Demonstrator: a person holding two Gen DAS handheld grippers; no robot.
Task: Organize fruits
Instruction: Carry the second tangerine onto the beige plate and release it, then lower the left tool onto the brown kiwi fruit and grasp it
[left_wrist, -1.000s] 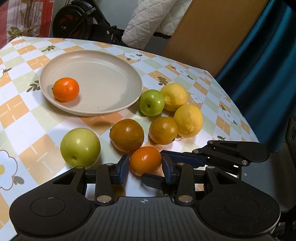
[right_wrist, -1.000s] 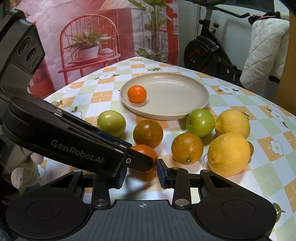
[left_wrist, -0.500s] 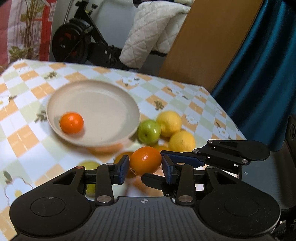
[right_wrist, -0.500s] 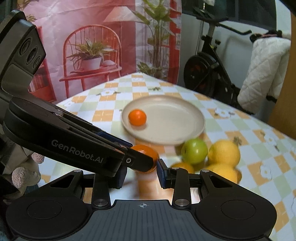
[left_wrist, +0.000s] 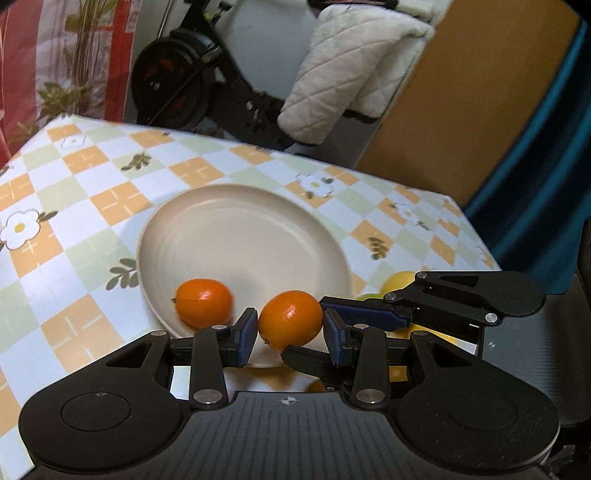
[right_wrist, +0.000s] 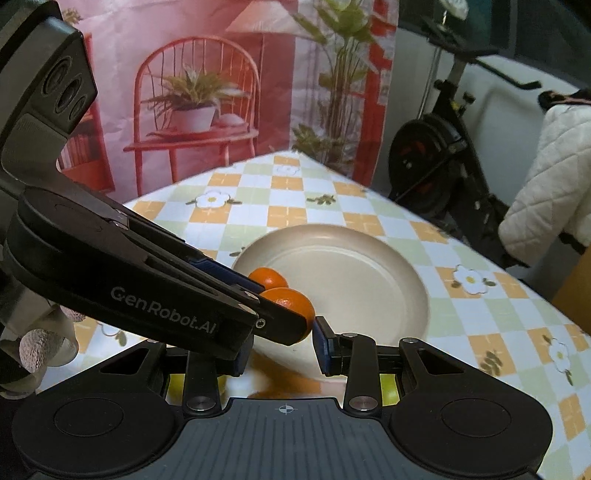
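My left gripper (left_wrist: 290, 330) is shut on a small orange (left_wrist: 290, 319) and holds it above the near rim of the beige plate (left_wrist: 243, 225). A second small orange (left_wrist: 204, 301) lies in the plate at its near left. My right gripper (right_wrist: 280, 345) sits just beside and behind the left one; its jaws stand apart with the left gripper's fingers and the held orange (right_wrist: 293, 301) in front of them, so it grips nothing I can see. The plate (right_wrist: 354, 273) and the lying orange (right_wrist: 267, 277) also show in the right wrist view.
A yellow lemon (left_wrist: 400, 278) and a bit of green apple (left_wrist: 369, 296) peek out behind the right gripper's finger. The checked tablecloth (left_wrist: 92, 199) ends at edges far and right. An exercise bike (left_wrist: 177, 81) and a quilted jacket (left_wrist: 351, 70) stand beyond the table.
My left gripper lifted the small orange off the table and carried it forward over the plate's near rim. The right gripper moved along with it; the other fruits dropped out of sight below.
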